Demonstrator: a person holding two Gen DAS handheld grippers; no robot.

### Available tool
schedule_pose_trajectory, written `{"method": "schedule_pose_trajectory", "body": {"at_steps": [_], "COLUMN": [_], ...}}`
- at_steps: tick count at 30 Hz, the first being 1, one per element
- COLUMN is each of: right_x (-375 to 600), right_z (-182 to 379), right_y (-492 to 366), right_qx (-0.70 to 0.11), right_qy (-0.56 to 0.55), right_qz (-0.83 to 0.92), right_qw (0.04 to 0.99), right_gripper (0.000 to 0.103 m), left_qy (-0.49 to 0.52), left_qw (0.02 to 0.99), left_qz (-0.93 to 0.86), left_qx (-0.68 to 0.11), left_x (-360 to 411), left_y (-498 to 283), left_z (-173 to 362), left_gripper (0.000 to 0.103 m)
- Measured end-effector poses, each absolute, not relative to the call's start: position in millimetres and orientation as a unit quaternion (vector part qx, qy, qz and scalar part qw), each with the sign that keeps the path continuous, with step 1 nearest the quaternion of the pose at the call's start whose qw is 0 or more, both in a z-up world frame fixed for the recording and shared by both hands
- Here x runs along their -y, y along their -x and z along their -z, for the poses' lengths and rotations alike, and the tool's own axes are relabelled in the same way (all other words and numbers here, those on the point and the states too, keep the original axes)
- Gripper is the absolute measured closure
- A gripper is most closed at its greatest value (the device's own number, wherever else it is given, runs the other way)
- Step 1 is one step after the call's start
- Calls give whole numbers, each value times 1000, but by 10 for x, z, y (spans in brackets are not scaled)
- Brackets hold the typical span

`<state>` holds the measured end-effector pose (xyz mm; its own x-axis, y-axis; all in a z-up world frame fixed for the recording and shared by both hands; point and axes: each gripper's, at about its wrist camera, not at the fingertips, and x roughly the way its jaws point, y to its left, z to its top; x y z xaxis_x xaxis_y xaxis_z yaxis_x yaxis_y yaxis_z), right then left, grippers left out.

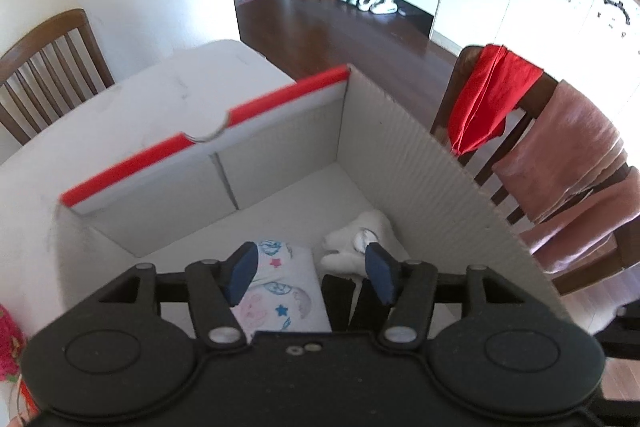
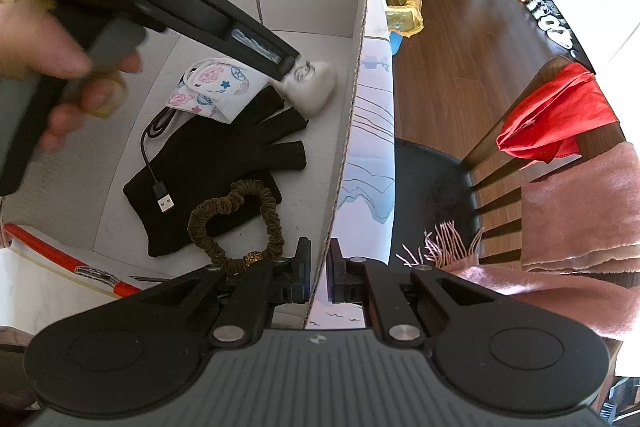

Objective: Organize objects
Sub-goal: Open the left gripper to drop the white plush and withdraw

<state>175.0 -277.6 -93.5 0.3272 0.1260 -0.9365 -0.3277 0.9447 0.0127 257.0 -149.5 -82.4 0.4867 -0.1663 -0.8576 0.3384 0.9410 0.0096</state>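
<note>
Container: white corrugated cardboard box with red rim strips, standing on the white desk.
Left gripper: held over the box interior; jaws wide, nothing between the blue pads.
Left gripper, right wrist view: tip close to the fluffy white plush toy; contact cannot be confirmed.
Right gripper: jaws narrow, closed on the box's right side wall, one finger inside and one outside.
Plush toy: on the box floor in the far right corner, just beside the right wall.
Face mask: white fabric mask with pink and blue cartoon prints, left of the plush toy, its near edge overlapping the glove.
Glove: black knitted glove, flat in the middle of the box floor, fingers pointing toward the right wall.
Cable: black USB cable, lying across the glove's left part, plug toward the near side.
Hair tie: brown ruffled scrunchie, resting on the glove's near end.
Surroundings: wooden chair draped with a red cloth and a pink fringed scarf, right of the desk.
</note>
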Motion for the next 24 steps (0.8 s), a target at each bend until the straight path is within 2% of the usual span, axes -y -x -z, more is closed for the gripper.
{"method": "schedule_pose_trajectory", "body": {"at_steps": [16,22,24], "right_x": [2819,2828,2830], "right_z": [910,896,892], "right_y": [-1714,-1709,-1700], "right_qx": [-557,-557,-557], "right_qy": [91,88,88], "right_qz": [-136,-134,-135], "right_qw": [814,815,815], "right_gripper": [96,96,96], "left_qy": [-37,-24,-20], "left_qw": [883,887,888], "left_qz": [98,62,48], "left_qx": [-458,-457,-457], "left_x": [732,351,223], "left_y": [-2039,-1879,-1830], "left_z": [284,236,230], "left_gripper": [38,30,23]}}
